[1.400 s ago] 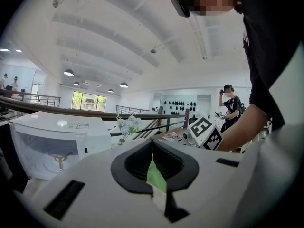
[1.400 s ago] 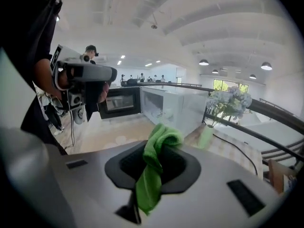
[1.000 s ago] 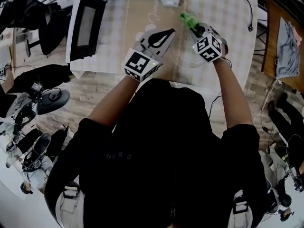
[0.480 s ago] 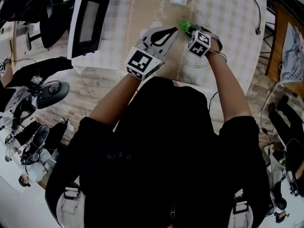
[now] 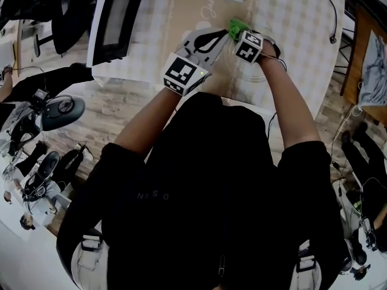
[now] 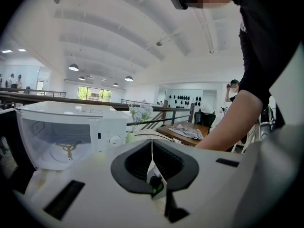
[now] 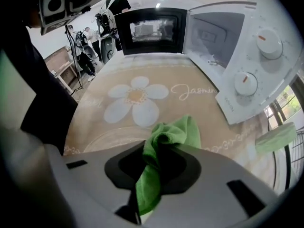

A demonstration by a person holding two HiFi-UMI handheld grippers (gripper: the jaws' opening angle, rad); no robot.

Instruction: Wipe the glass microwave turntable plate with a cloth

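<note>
Held the glass turntable plate [image 6: 153,167] by its rim in the left hand-held gripper [image 5: 221,38], jaws closed on it, at the flower-patterned desk [image 5: 181,17]. Clamped a bunched green cloth [image 7: 164,141] in the right hand-held gripper [image 5: 237,34], just beside, before the open microwave [image 7: 209,32].

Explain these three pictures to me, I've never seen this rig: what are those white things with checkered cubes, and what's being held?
There is no robot here: a person grips a two-jaw tool in each hand. The head view looks down from their head, and each gripper view looks along one tool's jaws. The right tool is shut on a green cloth. The left tool is shut on a thin clear edge, apparently the glass plate. Underneath lies a flowered tablecloth, with an open microwave behind it.
</note>
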